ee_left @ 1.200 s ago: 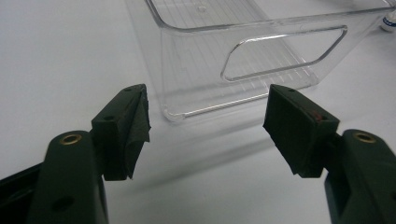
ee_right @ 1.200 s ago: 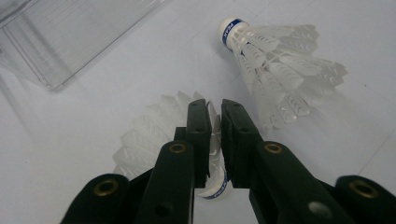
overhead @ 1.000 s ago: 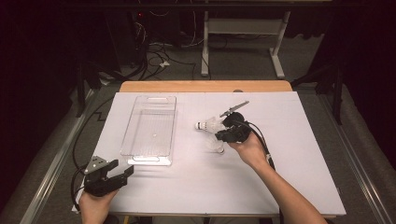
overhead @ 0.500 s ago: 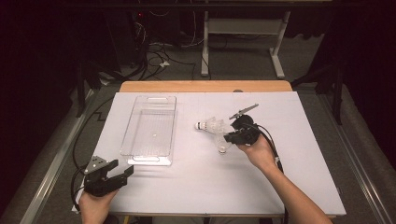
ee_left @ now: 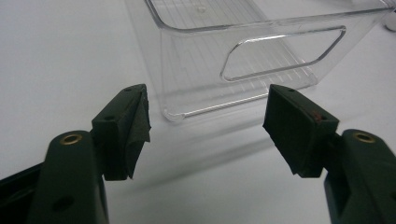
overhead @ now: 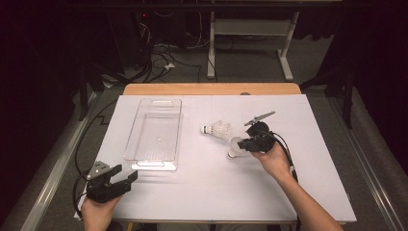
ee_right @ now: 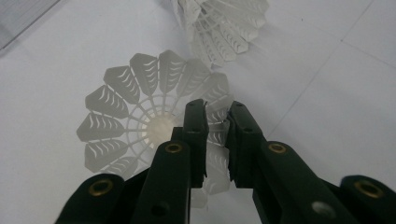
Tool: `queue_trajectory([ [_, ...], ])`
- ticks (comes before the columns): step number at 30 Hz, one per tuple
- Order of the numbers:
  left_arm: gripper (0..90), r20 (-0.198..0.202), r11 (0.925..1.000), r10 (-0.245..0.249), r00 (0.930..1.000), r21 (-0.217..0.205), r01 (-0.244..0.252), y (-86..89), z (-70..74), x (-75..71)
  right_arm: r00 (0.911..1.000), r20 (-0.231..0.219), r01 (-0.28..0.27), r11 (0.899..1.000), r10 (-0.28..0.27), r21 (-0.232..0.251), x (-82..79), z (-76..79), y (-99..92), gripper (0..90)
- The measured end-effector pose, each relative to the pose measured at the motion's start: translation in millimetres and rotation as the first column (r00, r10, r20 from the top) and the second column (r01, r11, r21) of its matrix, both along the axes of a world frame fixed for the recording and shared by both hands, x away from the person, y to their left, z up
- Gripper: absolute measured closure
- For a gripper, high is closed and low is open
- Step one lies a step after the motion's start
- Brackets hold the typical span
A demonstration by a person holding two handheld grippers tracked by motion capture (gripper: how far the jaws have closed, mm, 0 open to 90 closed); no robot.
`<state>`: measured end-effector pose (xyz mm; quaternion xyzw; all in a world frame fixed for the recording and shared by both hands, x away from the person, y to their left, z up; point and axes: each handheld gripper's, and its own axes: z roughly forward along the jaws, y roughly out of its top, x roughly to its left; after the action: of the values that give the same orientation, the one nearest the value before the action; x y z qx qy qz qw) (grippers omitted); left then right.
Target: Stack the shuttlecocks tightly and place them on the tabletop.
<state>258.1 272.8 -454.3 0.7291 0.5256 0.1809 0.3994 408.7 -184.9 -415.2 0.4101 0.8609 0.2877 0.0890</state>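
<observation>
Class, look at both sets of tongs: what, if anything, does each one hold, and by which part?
The right tongs pinch a white shuttlecock by the rim of its feather skirt. The left tongs stand open and hold nothing.

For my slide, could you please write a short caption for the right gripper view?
Right gripper pinching the skirt rim of a white shuttlecock, with a second shuttlecock lying just beyond.

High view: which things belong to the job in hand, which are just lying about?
In the job:
- shuttlecock, its skirt pinched in the right gripper
- second shuttlecock, lying just beyond it
- clear bin, likely where they go

Lying about:
- left gripper, open, idle by the bin's near end
- cables on the floor
- table legs behind
</observation>
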Motion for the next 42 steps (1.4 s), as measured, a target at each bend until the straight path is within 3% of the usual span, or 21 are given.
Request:
queue_trajectory([
  [19, 32.3, 0.003, 1.0000, 0.001, 1.0000, 0.004, -0.001, -0.7, 0.2, -0.4, 0.9980, -0.013, 0.062, 0.998, -0.062, 0.030, 0.9, -18.7, -21.4, 71.1],
  [42, 32.2, 0.003, 1.0000, 0.002, 1.0000, 0.006, -0.003, -0.9, 0.3, -0.6, 0.9938, -0.027, 0.109, 0.993, -0.108, 0.041, 2.2, -24.0, -34.5, 64.4],
])
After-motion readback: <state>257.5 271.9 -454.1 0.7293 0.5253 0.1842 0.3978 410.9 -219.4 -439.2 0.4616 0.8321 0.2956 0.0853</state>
